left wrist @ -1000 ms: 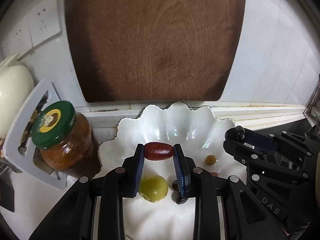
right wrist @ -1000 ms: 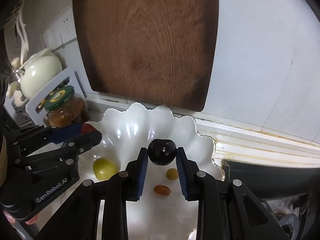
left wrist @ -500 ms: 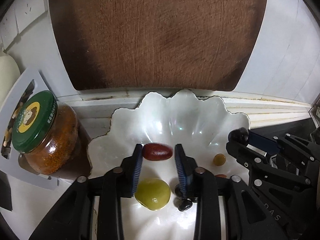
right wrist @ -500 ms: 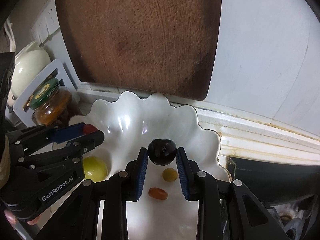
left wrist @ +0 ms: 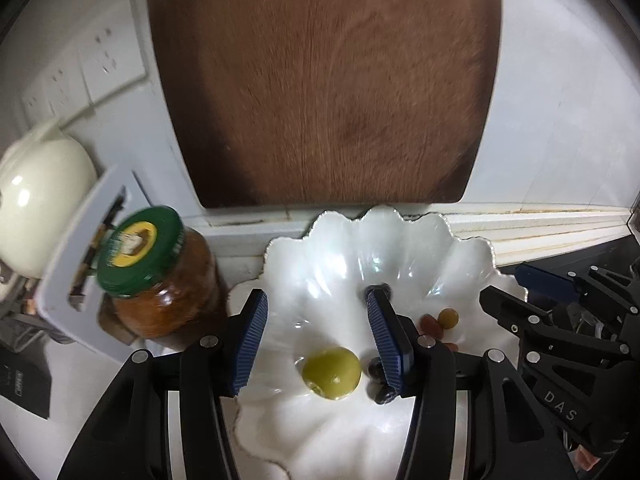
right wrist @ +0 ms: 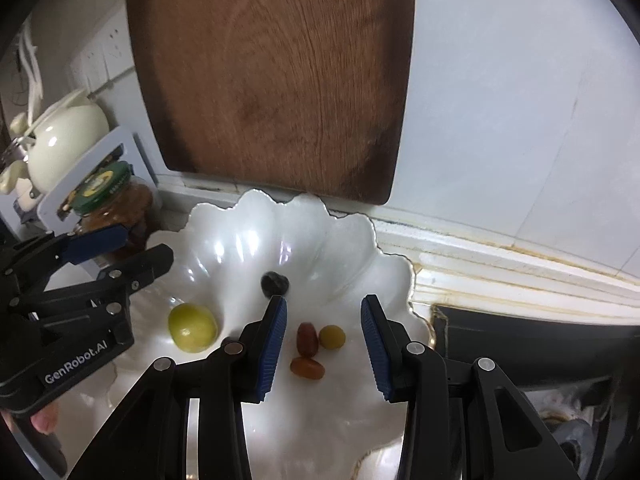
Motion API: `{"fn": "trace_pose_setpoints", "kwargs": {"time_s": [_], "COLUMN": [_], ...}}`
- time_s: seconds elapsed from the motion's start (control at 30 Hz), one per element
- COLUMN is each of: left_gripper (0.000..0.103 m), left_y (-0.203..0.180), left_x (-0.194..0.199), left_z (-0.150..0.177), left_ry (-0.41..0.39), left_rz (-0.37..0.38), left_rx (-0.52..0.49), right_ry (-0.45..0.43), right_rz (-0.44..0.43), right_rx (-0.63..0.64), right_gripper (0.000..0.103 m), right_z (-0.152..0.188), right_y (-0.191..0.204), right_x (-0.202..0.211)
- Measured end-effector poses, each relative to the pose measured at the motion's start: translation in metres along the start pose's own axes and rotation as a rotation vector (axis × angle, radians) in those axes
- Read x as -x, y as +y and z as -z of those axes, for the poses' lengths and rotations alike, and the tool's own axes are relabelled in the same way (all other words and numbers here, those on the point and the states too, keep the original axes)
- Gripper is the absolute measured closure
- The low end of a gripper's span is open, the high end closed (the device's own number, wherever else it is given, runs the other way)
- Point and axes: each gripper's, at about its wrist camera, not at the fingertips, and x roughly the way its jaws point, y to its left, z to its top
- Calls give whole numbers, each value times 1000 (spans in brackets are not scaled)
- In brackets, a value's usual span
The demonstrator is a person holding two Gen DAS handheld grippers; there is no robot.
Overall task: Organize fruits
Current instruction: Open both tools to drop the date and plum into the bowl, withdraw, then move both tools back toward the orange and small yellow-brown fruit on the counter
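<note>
A white scalloped bowl (left wrist: pixel 340 248) (right wrist: pixel 260 220) holds the fruits. My left gripper (left wrist: pixel 317 300) hangs over it, its jaws opening with nothing between them. A green fruit (left wrist: pixel 331 372) (right wrist: pixel 192 328) lies just below them. A dark red date (left wrist: pixel 430 324) (right wrist: pixel 307 338) rests beside a small yellow fruit (left wrist: pixel 448 317) (right wrist: pixel 332 336) and an orange one (right wrist: pixel 307 368). My right gripper (right wrist: pixel 324 308) is also opening and empty. A black fruit (right wrist: pixel 275 283) lies in the bowl just past its left fingertip. Each gripper shows in the other's view: the left gripper (right wrist: pixel 140 246), the right gripper (left wrist: pixel 508 284).
A brown wooden board (left wrist: pixel 328 80) leans on the white wall behind the bowl. A green-lidded jar (left wrist: pixel 160 280), a white stand (left wrist: pixel 68 280) and a cream teapot (left wrist: pixel 40 196) stand to the left. A dark recess (right wrist: pixel 540 332) lies right of the bowl.
Both grippers have opened. The red date left the left gripper and lies by the small yellow fruit. The black fruit left the right gripper and rests in the bowl.
</note>
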Motion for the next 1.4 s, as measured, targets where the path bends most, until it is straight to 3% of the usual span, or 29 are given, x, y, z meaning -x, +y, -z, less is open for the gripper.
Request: {"fn": "trace_pose_setpoints", "kwargs": {"time_s": [0.23,0.63,1.07,1.4], "left_gripper": [45,36,30,29], "left_y": [-1,3,-1,0], "left_x": [44,115,178,198], "left_z": [8,31,71,105], "left_ry": [-86,-180,-285,-295], "left_rz": [-21,30,26,35], "left_rx": [-20,-38,-91,-104], "right_ry": [-77,-194,-255,-267], "right_rz": [3,-16,-22,-8], "right_rx": [25,29,29,25], "right_gripper": [57,57,57,57], "right_z": [8,26,62,93], "right_y": [0,12,25,34], "right_x": [42,112,159,179]}}
